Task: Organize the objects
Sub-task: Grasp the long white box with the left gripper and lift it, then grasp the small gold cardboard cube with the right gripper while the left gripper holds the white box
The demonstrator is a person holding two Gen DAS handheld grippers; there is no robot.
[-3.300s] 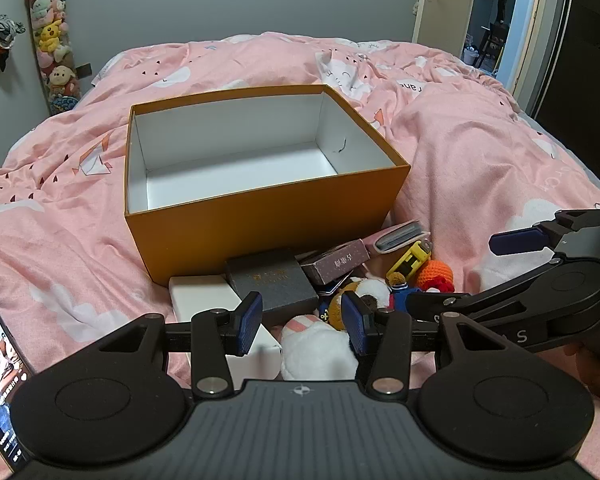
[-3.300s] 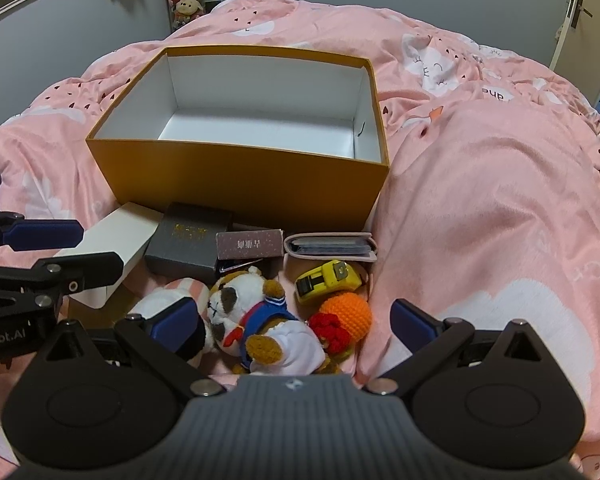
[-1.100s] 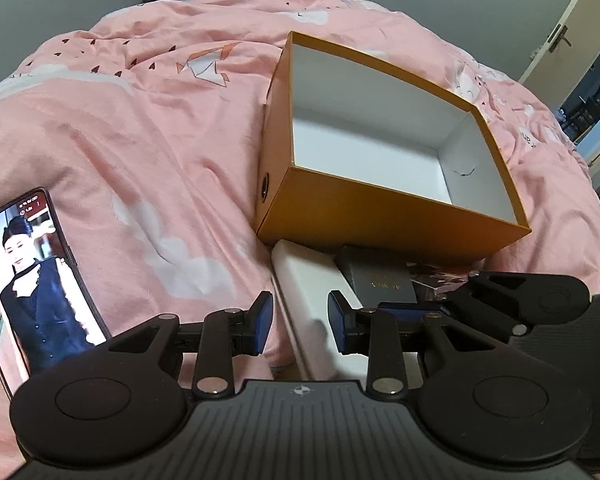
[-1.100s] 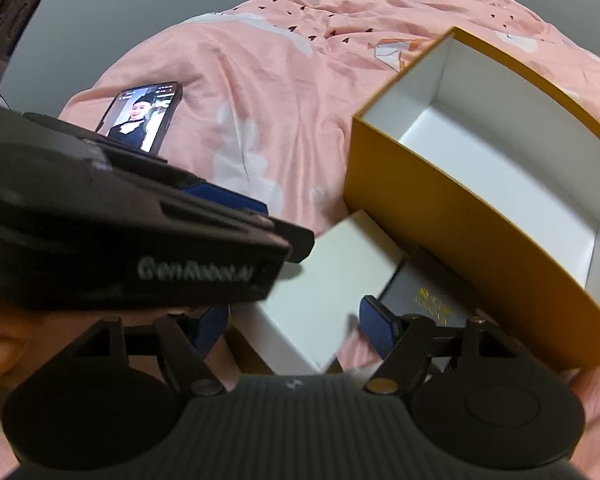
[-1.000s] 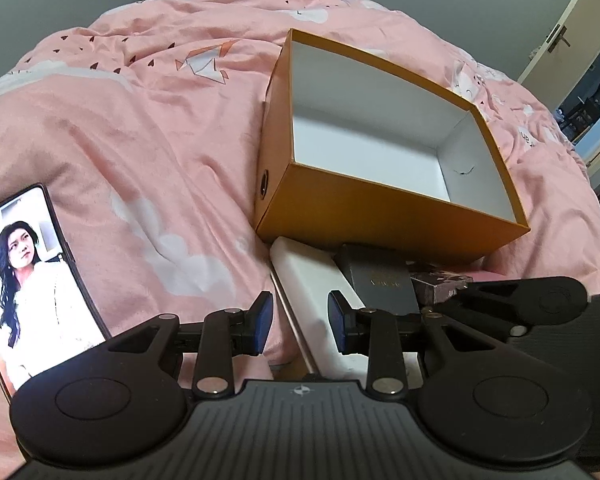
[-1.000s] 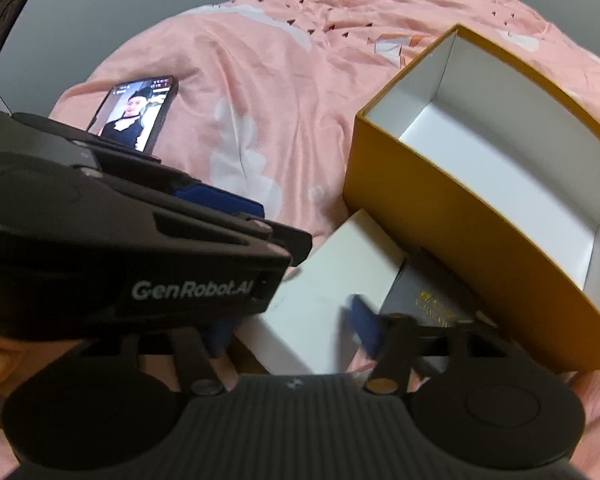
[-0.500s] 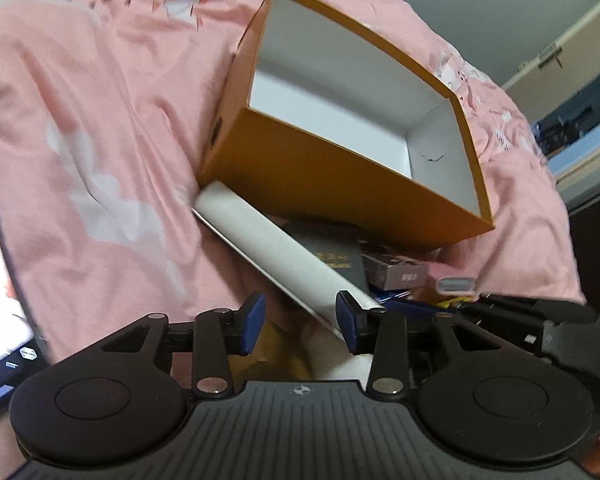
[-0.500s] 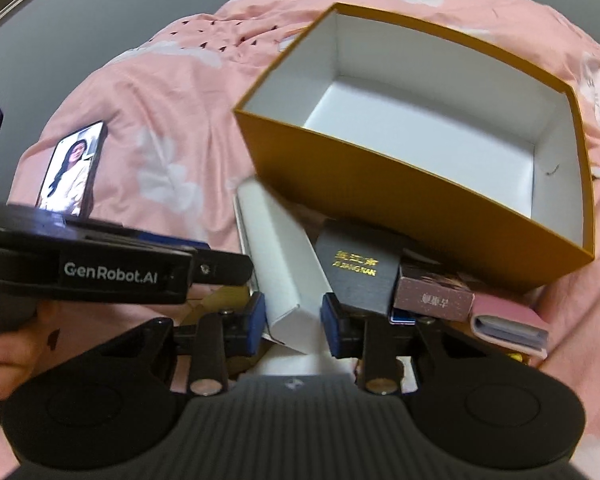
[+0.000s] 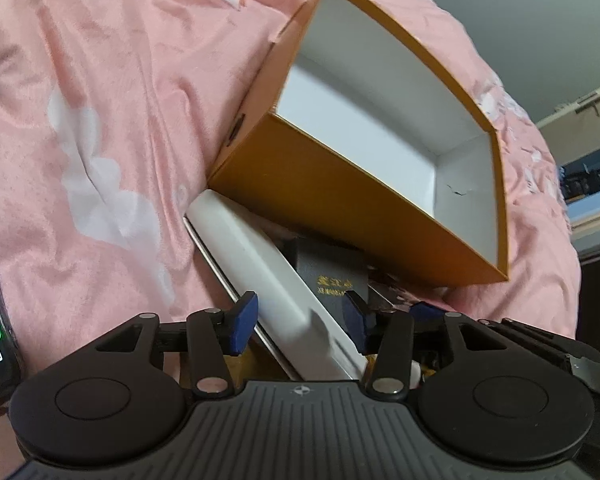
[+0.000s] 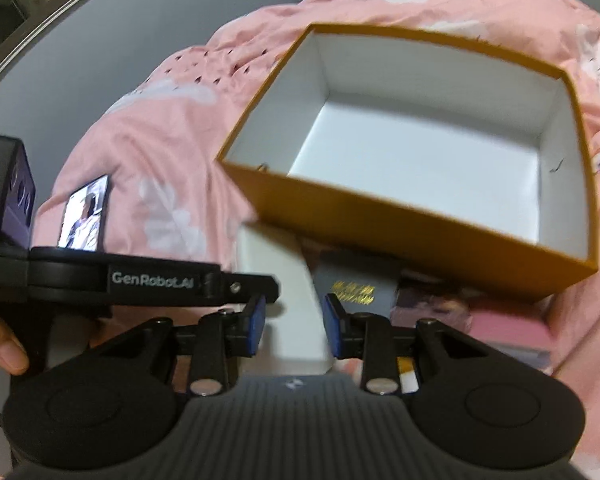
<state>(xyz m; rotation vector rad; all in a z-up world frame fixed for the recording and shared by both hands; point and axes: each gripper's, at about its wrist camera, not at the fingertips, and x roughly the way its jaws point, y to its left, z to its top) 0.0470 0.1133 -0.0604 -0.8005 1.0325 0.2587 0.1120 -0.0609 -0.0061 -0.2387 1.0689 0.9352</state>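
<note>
The right tongs [image 10: 294,330] grip the near end of the white box [image 10: 278,280], pads pressed on both sides, while the left tongs [image 9: 300,322] have just been opening and now stand half wide around the same box [image 9: 260,276] without pinching it. The box lies tilted on the pink bed [image 9: 100,120] against the front wall of the empty orange box [image 10: 400,236], a dark box [image 10: 352,284] just beside it. A lit phone [image 10: 85,212] lies well apart.
</note>
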